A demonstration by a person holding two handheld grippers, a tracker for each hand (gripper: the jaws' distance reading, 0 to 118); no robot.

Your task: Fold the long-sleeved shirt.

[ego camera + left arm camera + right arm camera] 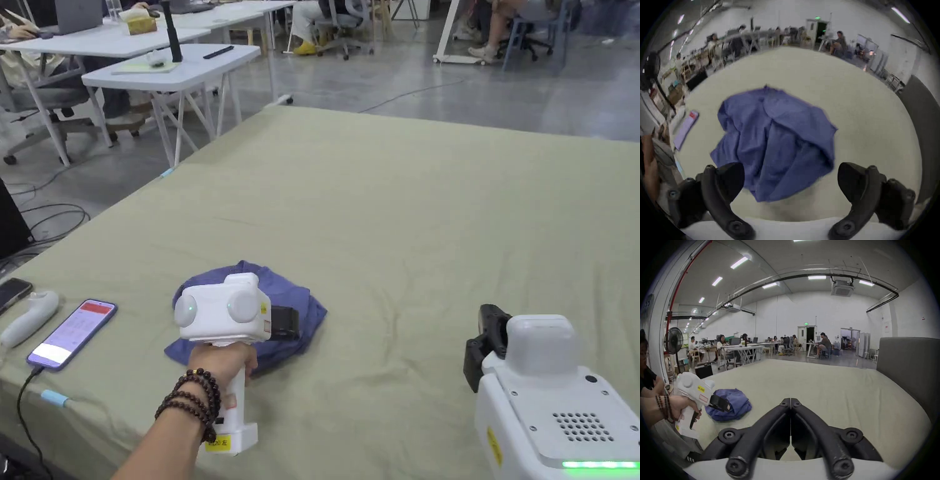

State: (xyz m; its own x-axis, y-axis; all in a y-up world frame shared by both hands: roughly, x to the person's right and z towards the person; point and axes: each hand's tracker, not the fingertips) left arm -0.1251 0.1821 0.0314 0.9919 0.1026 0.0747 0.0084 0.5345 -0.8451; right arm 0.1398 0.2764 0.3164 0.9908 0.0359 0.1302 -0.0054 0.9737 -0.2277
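Observation:
A blue long-sleeved shirt (pixel 294 300) lies in a crumpled heap on the olive-green table cover (pixel 406 206), near the front left. In the left gripper view the shirt (pixel 776 139) sits just ahead of and below the left gripper (pixel 791 175), whose jaws stand wide apart with nothing pressed between them. A hand holds that left gripper (pixel 284 322) right over the heap. The right gripper (pixel 790 400) has its jaws closed together on nothing, hovering over bare cover to the right of the shirt (pixel 735 404). Its white body (pixel 550 400) shows at the lower right.
A phone (pixel 72 333) with a lit screen and cable lies at the table's left edge beside a white handheld device (pixel 28 317). White desks (pixel 175 69), chairs and seated people fill the room behind. A grey upright panel (pixel 907 366) borders the table's right side.

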